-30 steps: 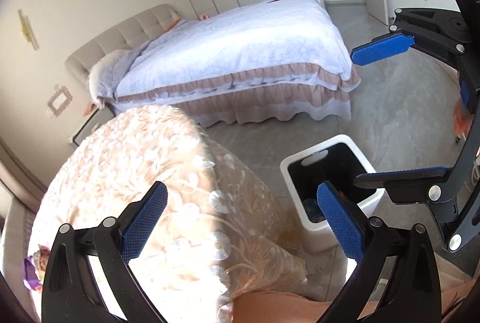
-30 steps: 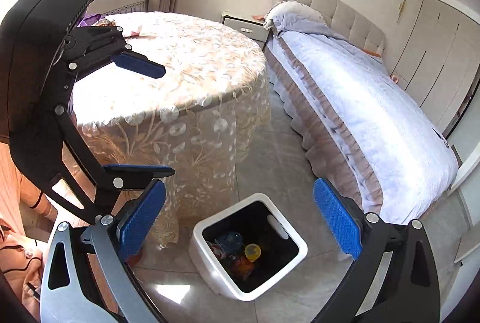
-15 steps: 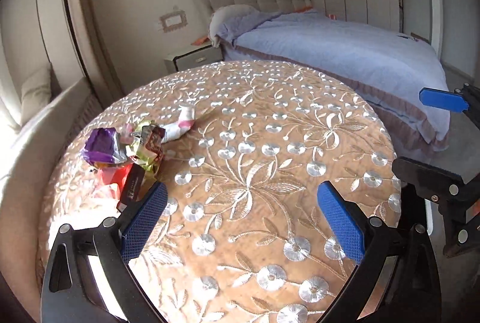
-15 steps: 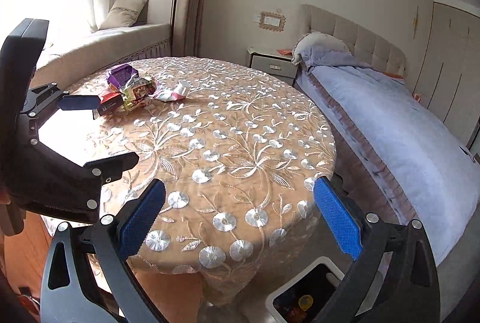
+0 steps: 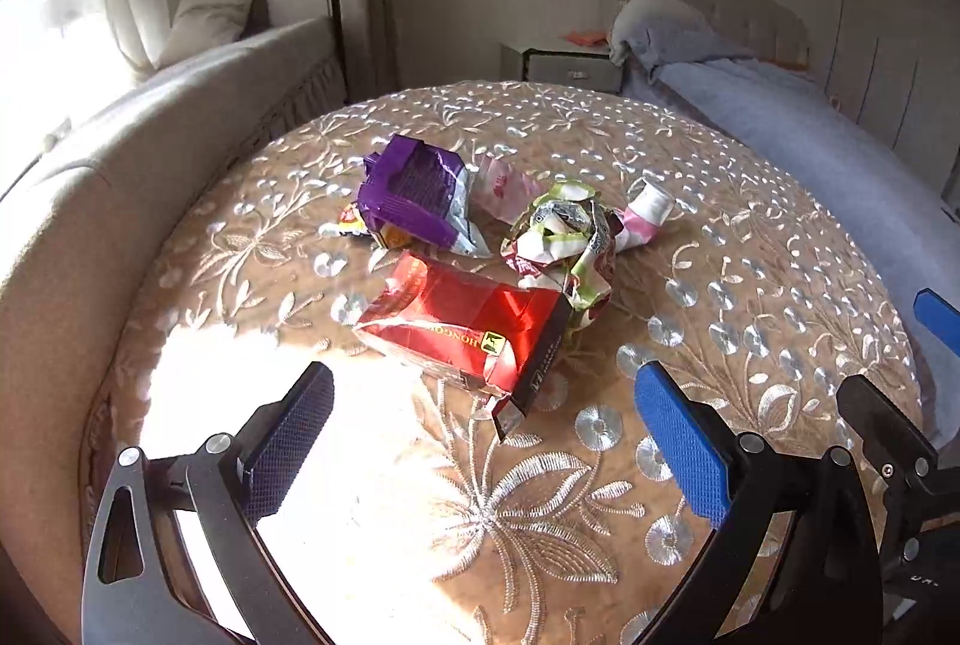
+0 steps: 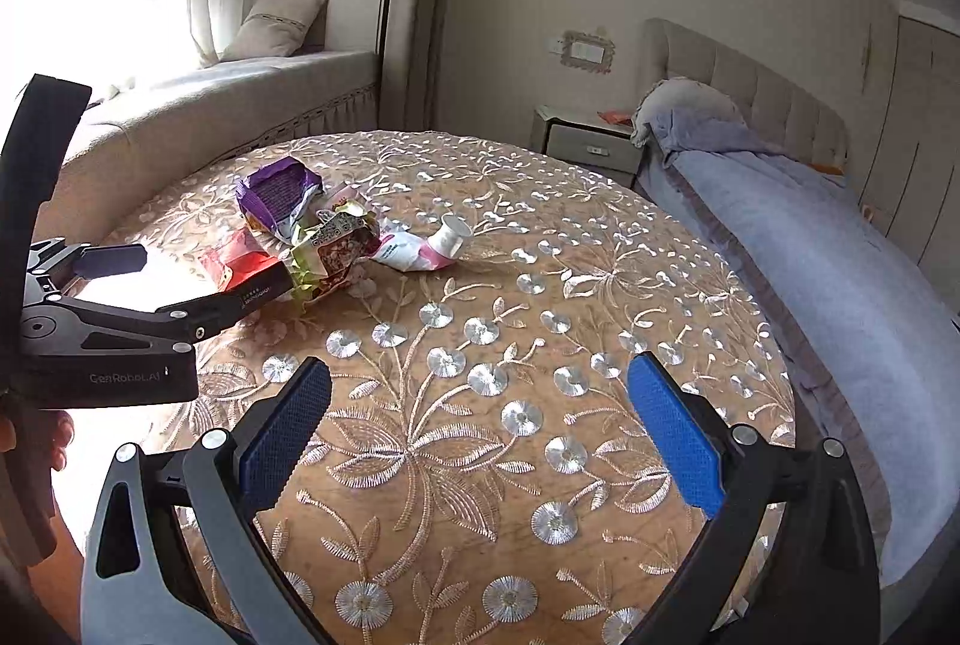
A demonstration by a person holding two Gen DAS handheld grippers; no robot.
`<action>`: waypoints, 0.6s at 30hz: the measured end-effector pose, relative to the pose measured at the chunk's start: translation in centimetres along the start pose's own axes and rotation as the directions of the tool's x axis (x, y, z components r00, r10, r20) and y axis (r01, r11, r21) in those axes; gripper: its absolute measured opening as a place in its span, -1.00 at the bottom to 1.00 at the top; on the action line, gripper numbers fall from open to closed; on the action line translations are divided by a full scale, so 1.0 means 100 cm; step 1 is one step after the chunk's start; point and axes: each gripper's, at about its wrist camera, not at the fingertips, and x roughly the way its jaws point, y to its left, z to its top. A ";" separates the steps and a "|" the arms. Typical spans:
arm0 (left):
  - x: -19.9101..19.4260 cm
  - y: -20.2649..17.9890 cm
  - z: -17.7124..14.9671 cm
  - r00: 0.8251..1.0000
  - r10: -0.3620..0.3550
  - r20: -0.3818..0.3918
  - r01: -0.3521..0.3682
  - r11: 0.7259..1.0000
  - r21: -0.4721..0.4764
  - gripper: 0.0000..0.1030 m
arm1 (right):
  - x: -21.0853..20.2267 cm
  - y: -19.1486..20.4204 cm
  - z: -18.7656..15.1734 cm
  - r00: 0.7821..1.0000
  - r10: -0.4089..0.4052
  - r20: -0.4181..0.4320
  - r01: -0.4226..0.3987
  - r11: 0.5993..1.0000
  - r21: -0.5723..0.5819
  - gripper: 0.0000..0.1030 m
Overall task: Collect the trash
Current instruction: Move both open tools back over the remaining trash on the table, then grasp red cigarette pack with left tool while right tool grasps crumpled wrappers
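Note:
A pile of trash lies on the round table [image 5: 750,249]: a red foil box [image 5: 462,327], a purple wrapper [image 5: 414,192], a crumpled green-and-white wrapper [image 5: 564,240] and a pink-and-white pouch [image 5: 645,213]. My left gripper [image 5: 486,453] is open and empty, hovering just short of the red box. My right gripper [image 6: 480,435] is open and empty over the table's middle, well short of the pile. In the right wrist view the left gripper [image 6: 168,285] reaches toward the red box [image 6: 240,264], beside the purple wrapper [image 6: 279,192], the crumpled wrapper [image 6: 333,249] and the pouch [image 6: 420,246].
The table [image 6: 540,345] wears an embroidered cloth. A cushioned window bench [image 5: 150,117] curves along the left. A bed [image 6: 840,273] runs along the right, with a nightstand [image 6: 591,144] behind the table. The bin is out of view.
Both grippers have swung up from the white bin on the floor to the tabletop. The left gripper has closed in on the trash pile. Both stay open.

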 end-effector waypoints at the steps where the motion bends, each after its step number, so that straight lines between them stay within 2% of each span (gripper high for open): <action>1: 0.004 0.004 0.004 1.000 0.008 -0.007 -0.008 1.000 -0.018 0.91 | 0.007 0.001 0.003 1.000 0.011 -0.008 -0.011 1.000 0.009 0.91; 5: 0.018 0.016 0.020 1.000 0.014 -0.020 -0.016 0.995 -0.094 0.91 | 0.036 0.004 0.016 0.999 0.031 -0.039 -0.028 0.998 0.057 0.91; 12: 0.053 0.017 0.044 0.997 -0.002 -0.071 -0.007 0.992 -0.129 0.91 | 0.072 0.004 0.056 0.991 0.126 -0.050 -0.115 0.977 0.180 0.91; 14: 0.063 0.018 0.045 0.995 0.027 -0.096 -0.040 0.991 -0.131 0.91 | 0.085 0.006 0.066 0.982 0.172 -0.073 -0.153 0.965 0.211 0.91; 18: 0.077 0.021 0.033 0.989 -0.009 -0.148 -0.012 0.990 -0.139 0.91 | 0.119 0.018 0.084 0.950 0.268 -0.159 -0.225 0.944 0.242 0.91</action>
